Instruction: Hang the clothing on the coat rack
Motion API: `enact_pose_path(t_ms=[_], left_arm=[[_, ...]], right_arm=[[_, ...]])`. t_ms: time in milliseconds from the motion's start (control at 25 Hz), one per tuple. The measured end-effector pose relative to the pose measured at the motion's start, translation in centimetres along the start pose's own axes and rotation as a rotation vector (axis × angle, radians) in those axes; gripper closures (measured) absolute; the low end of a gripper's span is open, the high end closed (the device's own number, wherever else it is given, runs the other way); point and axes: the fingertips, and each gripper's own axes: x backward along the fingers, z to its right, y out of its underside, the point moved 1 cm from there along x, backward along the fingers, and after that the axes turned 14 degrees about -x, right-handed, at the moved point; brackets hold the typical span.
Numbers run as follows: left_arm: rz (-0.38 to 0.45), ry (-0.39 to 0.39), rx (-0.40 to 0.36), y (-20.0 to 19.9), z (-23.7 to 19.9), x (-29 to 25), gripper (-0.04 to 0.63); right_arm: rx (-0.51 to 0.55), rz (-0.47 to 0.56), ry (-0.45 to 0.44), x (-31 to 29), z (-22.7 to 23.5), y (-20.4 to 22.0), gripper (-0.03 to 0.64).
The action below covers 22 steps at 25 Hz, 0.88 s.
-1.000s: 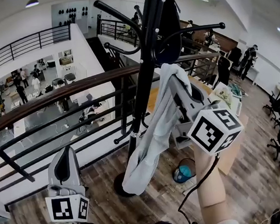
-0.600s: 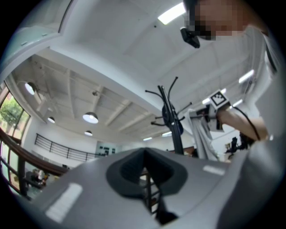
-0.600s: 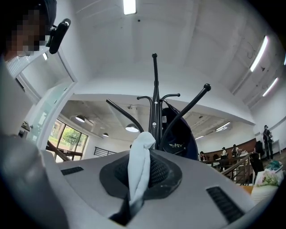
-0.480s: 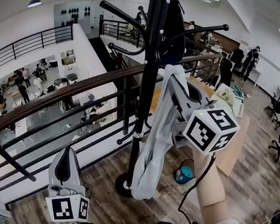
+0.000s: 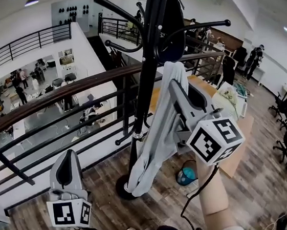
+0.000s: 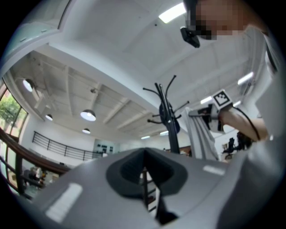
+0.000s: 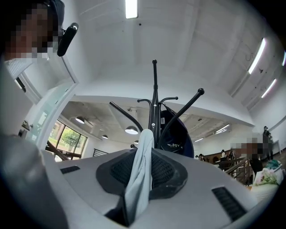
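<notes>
The right hand-held gripper is clamped on the top edge of the grey garment. The cloth is pinched between its jaws and hangs in one long fold just right of the rack pole, with its lower end free above the floor. The garment is not yet on any hook. The left hand-held gripper sits low at the near left, well apart from the rack, with its jaws together and nothing between them. A dark item already hangs high on the rack. The right-pointing hook, above and just beyond the right hand-held gripper, appears free and is the likely target. To do this step well, lift the pinched edge above the hook's ball tip and carry it past the tip. Then lower it until the cloth seats on the hook arm near the pole. Keep the fold clear of the dark item. Part the jaws only once the hook bears the weight, because a narrow fold draped near the tip may slide off. The left hand-held gripper can steady or spread the hanging cloth if it twists.
</notes>
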Motion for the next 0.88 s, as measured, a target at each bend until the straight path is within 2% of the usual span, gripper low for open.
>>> enact_pose_path(t_ms=[400,640,880], left_arm=[[-0.013,-0.027,-0.026,-1.4,0.9,1.1,0.586],[-0.019,-0.041,-0.035,-2.2,2.9,1.7,0.586],[-0.032,-0.057,-0.047,-3.2,5.3,2.7,0.586]], right_arm=[[0.003,0.003,-0.055,3.1,-1.0,0.3,0.533],[0.008,-0.009,-0.067,5.2,-0.3,0.8,0.611],[0.008,-0.051,-0.086,7.4,1.1,1.9,0.617]])
